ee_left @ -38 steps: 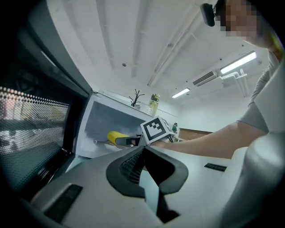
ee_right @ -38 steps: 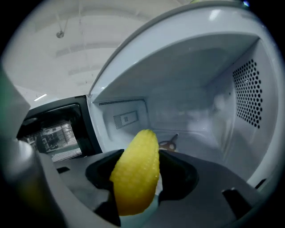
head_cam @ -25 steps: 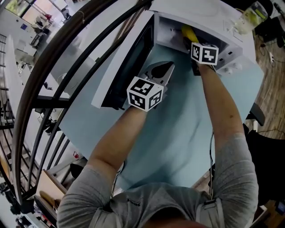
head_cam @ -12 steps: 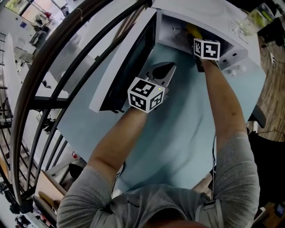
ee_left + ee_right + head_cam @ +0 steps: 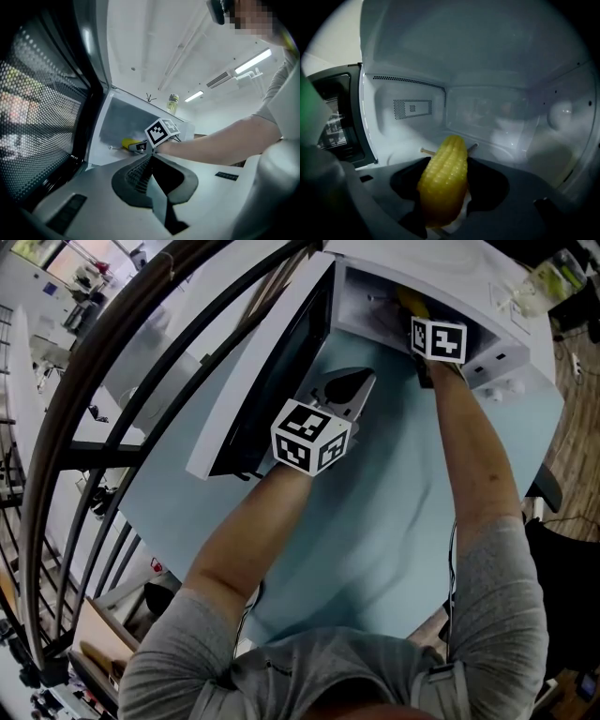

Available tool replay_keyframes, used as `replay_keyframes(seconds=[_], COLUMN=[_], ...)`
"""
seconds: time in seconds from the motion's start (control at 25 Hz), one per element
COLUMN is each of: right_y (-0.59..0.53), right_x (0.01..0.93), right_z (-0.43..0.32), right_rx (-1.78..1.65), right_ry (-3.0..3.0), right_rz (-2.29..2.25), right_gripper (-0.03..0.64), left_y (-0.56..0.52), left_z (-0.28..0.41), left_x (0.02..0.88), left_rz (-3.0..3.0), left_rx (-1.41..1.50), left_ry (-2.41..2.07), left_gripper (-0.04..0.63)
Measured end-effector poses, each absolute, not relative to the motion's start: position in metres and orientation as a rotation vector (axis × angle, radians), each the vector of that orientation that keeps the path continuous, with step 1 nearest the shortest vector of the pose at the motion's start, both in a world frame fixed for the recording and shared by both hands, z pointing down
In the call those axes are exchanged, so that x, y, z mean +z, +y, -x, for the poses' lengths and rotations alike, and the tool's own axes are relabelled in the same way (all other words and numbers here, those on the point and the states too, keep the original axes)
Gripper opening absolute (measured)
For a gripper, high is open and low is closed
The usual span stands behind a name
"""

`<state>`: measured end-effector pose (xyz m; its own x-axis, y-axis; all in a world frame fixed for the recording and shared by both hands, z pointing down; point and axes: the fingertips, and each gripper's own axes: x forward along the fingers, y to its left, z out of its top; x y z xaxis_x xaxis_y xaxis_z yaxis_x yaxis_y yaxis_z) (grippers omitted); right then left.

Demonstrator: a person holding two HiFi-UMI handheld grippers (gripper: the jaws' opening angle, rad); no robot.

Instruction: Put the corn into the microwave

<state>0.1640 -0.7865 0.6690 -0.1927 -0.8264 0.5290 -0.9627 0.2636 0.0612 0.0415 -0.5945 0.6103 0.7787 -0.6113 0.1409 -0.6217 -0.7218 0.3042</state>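
Inside microwave cavity: corn, clamped in right gripper, off the floor; left gripper closed, empty, beside door. Risk: release at this height may roll corn toward opening

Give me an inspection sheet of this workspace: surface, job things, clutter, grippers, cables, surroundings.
Surface: light blue table, bare in front of the microwave.
Job's things: microwave with its door swung open; corn inside the cavity.
Clutter: bottle beyond the microwave.
Grippers: right gripper shut on the corn; left gripper shut, empty, beside the door.
Cables: thin cable along the right forearm.
Surroundings: black railing; wood floor.
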Motion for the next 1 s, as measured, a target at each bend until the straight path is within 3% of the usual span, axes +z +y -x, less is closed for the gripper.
replay_keyframes(seconds=[1.0], right_y=[-0.787], right_x=[0.685], right_z=[-0.158], right_rx=[0.341], right_ry=[-1.973], right_rz=[-1.532], right_gripper=[0.265], left_y=[-0.589], left_z=[-0.04], left_x=[0.615], left_rz=[-2.624], left_rx=[0.041], left_ry=[-0.941], left_gripper=[0.018])
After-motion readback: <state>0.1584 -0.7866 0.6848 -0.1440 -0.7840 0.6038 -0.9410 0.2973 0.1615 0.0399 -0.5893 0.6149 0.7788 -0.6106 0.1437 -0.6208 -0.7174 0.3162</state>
